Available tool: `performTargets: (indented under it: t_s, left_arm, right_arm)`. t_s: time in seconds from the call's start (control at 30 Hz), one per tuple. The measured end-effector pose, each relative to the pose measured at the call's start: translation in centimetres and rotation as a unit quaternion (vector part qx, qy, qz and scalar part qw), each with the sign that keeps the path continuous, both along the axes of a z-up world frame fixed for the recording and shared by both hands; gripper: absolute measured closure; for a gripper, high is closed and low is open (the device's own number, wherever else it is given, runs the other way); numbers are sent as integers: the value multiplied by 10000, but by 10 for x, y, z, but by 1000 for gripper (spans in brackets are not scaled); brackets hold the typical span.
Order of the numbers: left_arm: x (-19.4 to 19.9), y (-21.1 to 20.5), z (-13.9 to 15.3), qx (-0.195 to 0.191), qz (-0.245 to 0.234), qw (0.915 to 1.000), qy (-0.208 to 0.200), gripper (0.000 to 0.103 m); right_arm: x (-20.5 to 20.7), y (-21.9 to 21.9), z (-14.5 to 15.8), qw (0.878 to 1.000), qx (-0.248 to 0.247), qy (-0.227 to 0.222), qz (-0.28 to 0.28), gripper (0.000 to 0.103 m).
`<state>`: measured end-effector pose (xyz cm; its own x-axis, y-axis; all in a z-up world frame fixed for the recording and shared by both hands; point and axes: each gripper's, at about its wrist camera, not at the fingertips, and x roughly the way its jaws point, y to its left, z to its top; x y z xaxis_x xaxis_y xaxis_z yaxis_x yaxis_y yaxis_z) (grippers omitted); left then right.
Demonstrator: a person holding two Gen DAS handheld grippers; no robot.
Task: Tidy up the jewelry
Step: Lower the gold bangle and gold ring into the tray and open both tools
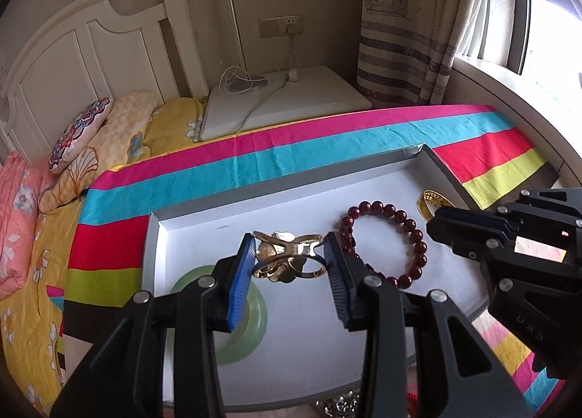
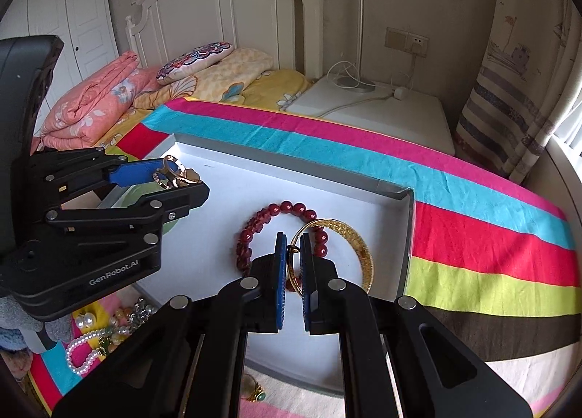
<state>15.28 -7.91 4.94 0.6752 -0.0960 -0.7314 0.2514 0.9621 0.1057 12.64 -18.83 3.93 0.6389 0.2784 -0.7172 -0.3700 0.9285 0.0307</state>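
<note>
A shallow white box (image 1: pixel 291 181) (image 2: pixel 291 178) lies on the striped cloth. My left gripper (image 1: pixel 289 254) (image 2: pixel 165 181) is shut on a gold butterfly-shaped clasp (image 1: pixel 287 254) (image 2: pixel 176 172) and holds it over the box's left part. A pale green bangle (image 1: pixel 251 323) lies in the box below it. A dark red bead bracelet (image 1: pixel 385 236) (image 2: pixel 280 232) lies in the middle of the box. My right gripper (image 2: pixel 293 247) (image 1: pixel 443 225) is shut on the near edge of a gold bangle (image 2: pixel 345 254) (image 1: pixel 431 201) that rests in the box's right part.
Loose jewelry lies outside the box's near edge: a pearl string (image 2: pixel 85 349), mixed beads (image 2: pixel 134 312) and a gold ring with a green stone (image 2: pixel 254 390). Pillows (image 2: pixel 196 58) and a folded quilt (image 2: pixel 94 101) lie behind; a white nightstand (image 2: pixel 382 108) stands at the back.
</note>
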Motion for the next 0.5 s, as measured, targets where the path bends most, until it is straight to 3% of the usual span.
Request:
performTargets:
  t_s: [0.37, 0.4, 0.47, 0.5]
  left_arm:
    - [18, 2, -12, 32, 239, 9996, 176, 64]
    - [17, 3, -12, 19, 273, 9995, 169, 61]
    - [14, 5, -7, -28, 330, 9994, 60, 43]
    - [12, 6, -5, -35, 355, 9994, -6, 33]
  right_arm:
    - [17, -12, -9, 9990, 382, 246, -22, 95]
    - [16, -14, -8, 9987, 443, 232, -33, 94]
    - [16, -20, -7, 9976, 641, 271, -49, 88]
    - [16, -22, -5, 9972, 680, 286, -79, 75]
